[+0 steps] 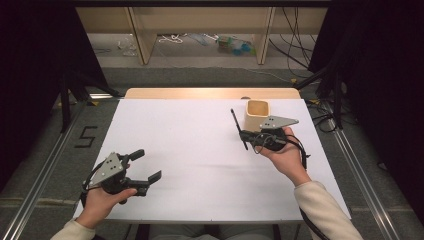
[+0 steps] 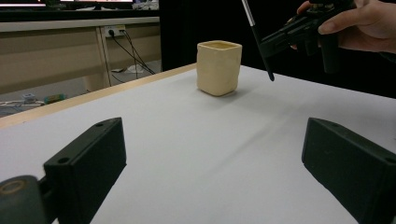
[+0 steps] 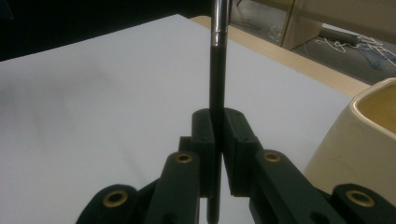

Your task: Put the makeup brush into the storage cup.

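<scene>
- My right tongs [image 1: 243, 134] are clamping a thin black pen [image 3: 217, 84] mid-shaft, lifted off the tabletop [image 1: 200, 145].
- My left tongs [image 1: 142, 165] are hanging wide apart, holding nothing.
- Cream cup [image 1: 257, 115] is standing just beside the pen.
- Judgement: carrying step; next, I'm likely tipping the pen upright over the cup's mouth.

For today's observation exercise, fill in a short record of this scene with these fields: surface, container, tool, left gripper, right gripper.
surface: white table top with a light wooden far edge
container: cream, square-sided ceramic cup, upright and open-topped, at the far right of the table
tool: thin black pen-like stick with a silver band, clamped and lifted off the table, beside the cup
left gripper: left gripper, jaws wide apart, holding nothing, near the front left
right gripper: right gripper, jaws closed on the stick
</scene>
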`<state>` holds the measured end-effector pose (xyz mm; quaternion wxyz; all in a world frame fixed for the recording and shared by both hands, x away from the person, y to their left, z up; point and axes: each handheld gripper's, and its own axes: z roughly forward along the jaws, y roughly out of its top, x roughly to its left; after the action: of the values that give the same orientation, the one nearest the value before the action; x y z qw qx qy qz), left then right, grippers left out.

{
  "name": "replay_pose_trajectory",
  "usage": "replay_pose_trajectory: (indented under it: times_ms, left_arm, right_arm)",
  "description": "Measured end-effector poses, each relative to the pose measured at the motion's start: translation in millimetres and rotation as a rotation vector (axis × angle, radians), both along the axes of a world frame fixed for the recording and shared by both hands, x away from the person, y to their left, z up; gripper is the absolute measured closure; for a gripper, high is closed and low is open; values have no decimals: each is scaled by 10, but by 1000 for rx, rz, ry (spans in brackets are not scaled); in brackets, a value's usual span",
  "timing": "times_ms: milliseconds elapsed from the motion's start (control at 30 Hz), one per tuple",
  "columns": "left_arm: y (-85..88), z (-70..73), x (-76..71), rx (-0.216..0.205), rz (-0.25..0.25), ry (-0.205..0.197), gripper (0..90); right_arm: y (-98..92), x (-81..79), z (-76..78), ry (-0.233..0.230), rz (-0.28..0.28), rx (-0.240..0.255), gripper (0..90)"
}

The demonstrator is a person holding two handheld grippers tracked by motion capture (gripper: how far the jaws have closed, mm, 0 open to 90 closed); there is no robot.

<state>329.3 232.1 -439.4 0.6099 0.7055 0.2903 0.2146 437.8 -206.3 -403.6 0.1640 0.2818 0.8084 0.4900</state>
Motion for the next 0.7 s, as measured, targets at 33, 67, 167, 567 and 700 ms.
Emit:
replay_pose_trajectory:
  times_ms: [33,67,167,567,700]
  left_arm:
    - [0,0,0,1,0,0,60]
    - [0,0,0,1,0,0,60]
    - [0,-1,1,2,0,0,60]
    - [2,-1,0,0,2,2,60]
    - [1,-1,0,0,2,2,61]
  right_arm:
    - [-3,4,0,-8,-4,3,843]
    - [-3,4,0,-8,-4,3,843]
    - [-19,3,6,-9,-17,9,843]
    - [-41,14,-1,-7,-26,19,843]
    - [-44,18,1,-15,-27,34,844]
